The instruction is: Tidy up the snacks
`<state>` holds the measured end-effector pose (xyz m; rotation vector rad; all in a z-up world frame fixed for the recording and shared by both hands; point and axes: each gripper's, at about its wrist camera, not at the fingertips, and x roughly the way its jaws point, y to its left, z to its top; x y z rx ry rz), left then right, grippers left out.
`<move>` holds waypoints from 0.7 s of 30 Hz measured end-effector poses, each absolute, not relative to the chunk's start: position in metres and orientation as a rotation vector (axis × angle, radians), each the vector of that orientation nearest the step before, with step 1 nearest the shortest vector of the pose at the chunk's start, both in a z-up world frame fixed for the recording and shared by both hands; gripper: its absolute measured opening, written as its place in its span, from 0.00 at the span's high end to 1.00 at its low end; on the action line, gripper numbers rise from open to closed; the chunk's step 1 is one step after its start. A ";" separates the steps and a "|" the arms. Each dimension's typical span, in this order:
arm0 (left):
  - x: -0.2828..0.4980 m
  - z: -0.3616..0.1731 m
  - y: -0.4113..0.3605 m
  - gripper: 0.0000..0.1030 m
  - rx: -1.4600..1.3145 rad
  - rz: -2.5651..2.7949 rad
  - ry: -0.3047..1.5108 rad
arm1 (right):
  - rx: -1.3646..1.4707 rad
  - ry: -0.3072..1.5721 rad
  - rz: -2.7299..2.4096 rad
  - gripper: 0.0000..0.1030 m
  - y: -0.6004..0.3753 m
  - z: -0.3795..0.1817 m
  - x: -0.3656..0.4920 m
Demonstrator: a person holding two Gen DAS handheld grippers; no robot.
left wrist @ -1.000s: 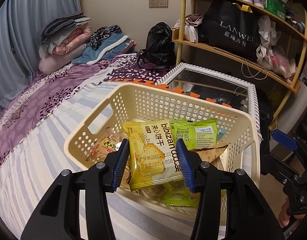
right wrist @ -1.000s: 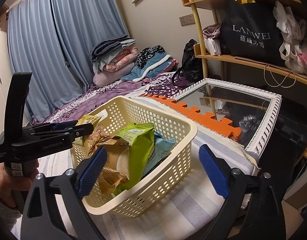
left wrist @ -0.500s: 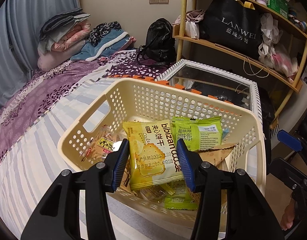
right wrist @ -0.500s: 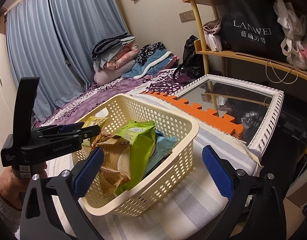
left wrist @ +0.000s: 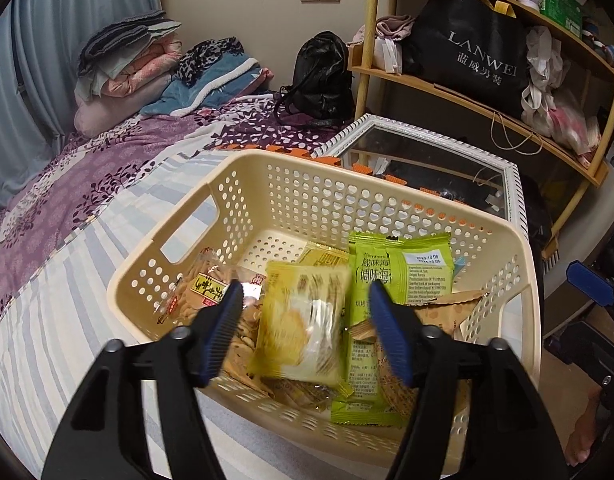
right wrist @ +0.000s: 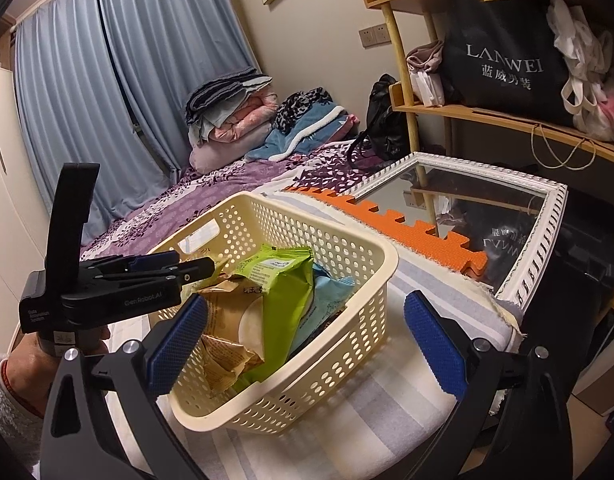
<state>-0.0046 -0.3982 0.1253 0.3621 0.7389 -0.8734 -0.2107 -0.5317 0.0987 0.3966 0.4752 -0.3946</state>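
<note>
Left gripper (left wrist: 305, 328) is seen poised over the cream basket (left wrist: 387, 184), jaws opening; the yellow biscuit packet (left wrist: 303, 328) lies between the blue pads (left wrist: 223, 332) but is no longer pressed by either, and is blurred, so it is judged to be dropping among the snacks already inside. The release is made above the basket's near side, presumably so the packet lands on the pile rather than outside the rim. A green packet (left wrist: 403, 272) is propped just beside it, a clear bag of crackers (left wrist: 203, 292) to the other side, brown wrappers (left wrist: 447, 312) under. The basket is set on the striped bedcover (left wrist: 87, 280), near the bed's end. The left tool is angled steeply down into the basket and gripped by a hand (right wrist: 31, 364) low at its handle. Right gripper (right wrist: 305, 332) is held wide apart and empty, angled shallowly down, framing the basket's side without touching it.
</note>
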 end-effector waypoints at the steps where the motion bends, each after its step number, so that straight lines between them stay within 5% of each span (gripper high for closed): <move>1: -0.005 0.126 -0.398 0.30 0.362 -0.872 0.734 | 0.397 0.474 -0.396 0.05 -0.532 0.099 -0.211; 6: -0.005 0.129 -0.398 0.29 0.364 -0.870 0.734 | 0.400 0.470 -0.399 0.05 -0.532 0.101 -0.214; 12: -0.008 0.133 -0.393 0.04 0.368 -0.842 0.715 | 0.388 0.468 -0.392 0.05 -0.528 0.104 -0.214; 21: -0.013 0.141 -0.381 0.03 0.388 -0.791 0.704 | 0.365 0.460 -0.390 0.05 -0.520 0.113 -0.217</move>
